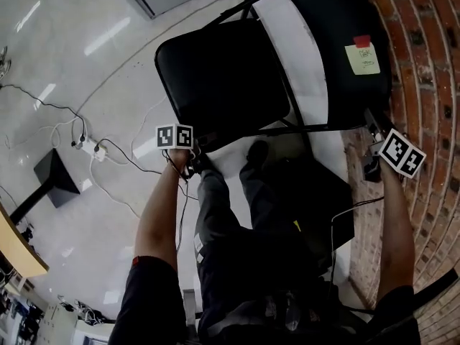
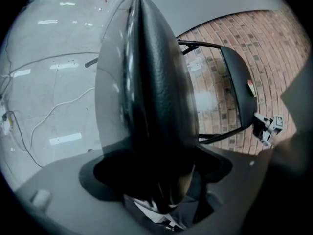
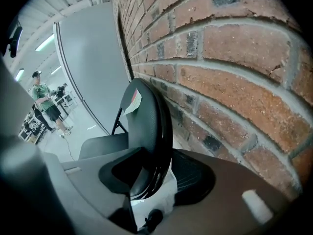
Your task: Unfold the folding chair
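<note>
Left gripper [image 1: 191,149] bites the near edge of the seat [image 1: 215,70] of the black folding chair [image 1: 251,92]. Right gripper [image 1: 374,148] is clamped on the near edge of the backrest [image 1: 338,13]. We see the chair standing on the grey floor [image 1: 65,77], just beside the brick wall [image 1: 431,56]. Its seat is swung out away from the backrest, with frame tubes showing between them.

Only the head view gives us both grippers at once. It also shows:
- the person's legs [image 1: 237,221] by the seat edge
- a yellow sticky note [image 1: 363,60] with a red tag [image 1: 361,41] on the backrest
- cables [image 1: 122,153] and a power strip [image 1: 92,148] on the floor to the left

Left gripper view shows what the head view can't: the padded seat edge wedged end-on between the jaws, filling the gap. Right gripper view does the same for the backrest edge, which is pressed between jaws about half spread. It adds people [image 3: 45,104] standing far off in the room.
</note>
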`<state>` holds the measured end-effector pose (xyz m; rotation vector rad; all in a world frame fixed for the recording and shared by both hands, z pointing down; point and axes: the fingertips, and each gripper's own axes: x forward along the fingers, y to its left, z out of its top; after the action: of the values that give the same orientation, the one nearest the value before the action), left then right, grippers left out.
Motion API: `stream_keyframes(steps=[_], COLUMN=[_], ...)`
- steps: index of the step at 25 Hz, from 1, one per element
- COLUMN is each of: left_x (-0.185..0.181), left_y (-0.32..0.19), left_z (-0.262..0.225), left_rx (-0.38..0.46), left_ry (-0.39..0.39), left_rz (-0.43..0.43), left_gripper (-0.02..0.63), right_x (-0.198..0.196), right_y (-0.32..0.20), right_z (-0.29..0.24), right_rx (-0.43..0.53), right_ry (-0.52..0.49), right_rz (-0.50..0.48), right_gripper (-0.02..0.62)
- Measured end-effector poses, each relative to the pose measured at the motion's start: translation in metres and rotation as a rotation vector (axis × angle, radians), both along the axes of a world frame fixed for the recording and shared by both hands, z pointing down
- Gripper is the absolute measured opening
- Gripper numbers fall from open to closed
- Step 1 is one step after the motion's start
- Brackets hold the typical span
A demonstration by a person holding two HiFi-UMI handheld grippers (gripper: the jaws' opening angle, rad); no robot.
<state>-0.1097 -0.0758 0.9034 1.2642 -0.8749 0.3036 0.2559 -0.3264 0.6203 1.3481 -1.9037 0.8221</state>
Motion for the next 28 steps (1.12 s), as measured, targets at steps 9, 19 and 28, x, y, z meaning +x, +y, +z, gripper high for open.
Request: stream_keyframes(steps=[9,19,28], left_x=[-0.007,-0.038,-0.054], left_y=[0.008,0.029,0.047], left_z=[0.007,0.032,0.049], left_rx=[-0.015,-0.039,-0.053], left_ry=[0.015,0.044,0.035], left_rz=[0.002,0.003,-0.009], left_gripper=[0.451,0.46,0.466], right_x=[-0.015,-0.066,-0.088], right_y=[0.013,0.038,0.061], right_z=[-0.006,0.001,0.007], right_rx=[-0.037,-0.113,-0.162], right_ry=[-0.072,-0.156,-0.172], right_rz=[-0.007,-0.061,-0.065], right_gripper=[0.184,0.17,0.164])
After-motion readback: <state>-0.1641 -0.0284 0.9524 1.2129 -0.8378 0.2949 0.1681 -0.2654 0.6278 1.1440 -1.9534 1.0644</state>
